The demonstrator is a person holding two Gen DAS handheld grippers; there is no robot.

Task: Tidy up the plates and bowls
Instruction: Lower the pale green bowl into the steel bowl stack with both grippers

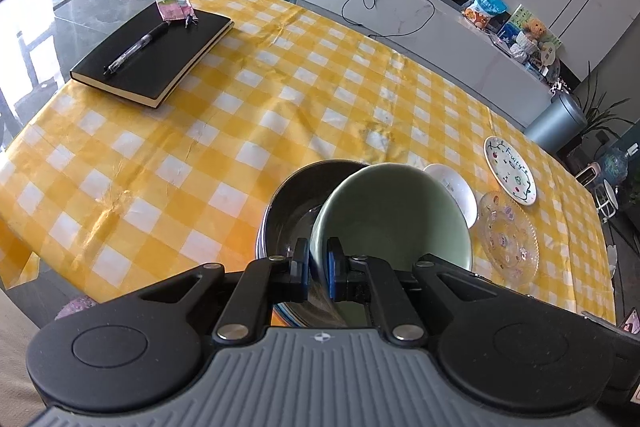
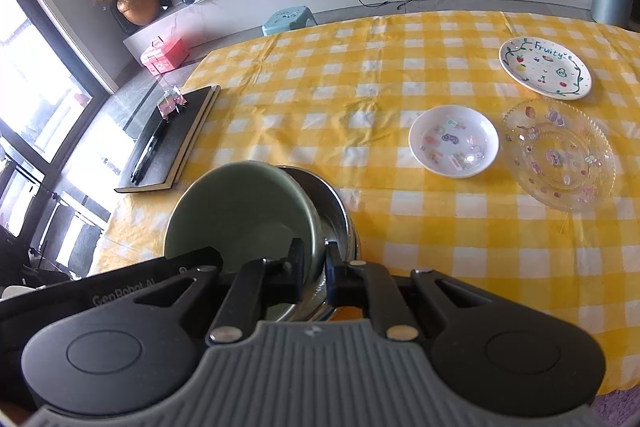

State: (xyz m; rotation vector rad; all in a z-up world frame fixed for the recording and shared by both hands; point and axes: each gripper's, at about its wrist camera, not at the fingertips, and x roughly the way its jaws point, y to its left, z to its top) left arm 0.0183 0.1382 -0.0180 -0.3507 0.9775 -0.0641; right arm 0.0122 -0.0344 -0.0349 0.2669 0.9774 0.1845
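Observation:
A pale green bowl (image 1: 392, 211) (image 2: 240, 211) hangs tilted over a dark steel bowl (image 1: 292, 195) (image 2: 340, 203) that rests on the yellow checked tablecloth (image 1: 240, 115) (image 2: 360, 99). My left gripper (image 1: 318, 255) is shut on one side of the green bowl's rim. My right gripper (image 2: 314, 259) is shut on the opposite side. To the right lie a small white dish with stickers (image 2: 454, 141) (image 1: 456, 191), a white "Fruity" plate (image 2: 544, 67) (image 1: 510, 171) and a clear glass plate (image 2: 560, 155) (image 1: 508, 239).
A black notebook (image 1: 152, 59) (image 2: 176, 147) with a pen (image 1: 136, 49) and a small packet lies at the table's far left. A blue stool (image 2: 288, 19) stands beyond the far edge. The left gripper's body (image 2: 120, 291) shows beside the bowl.

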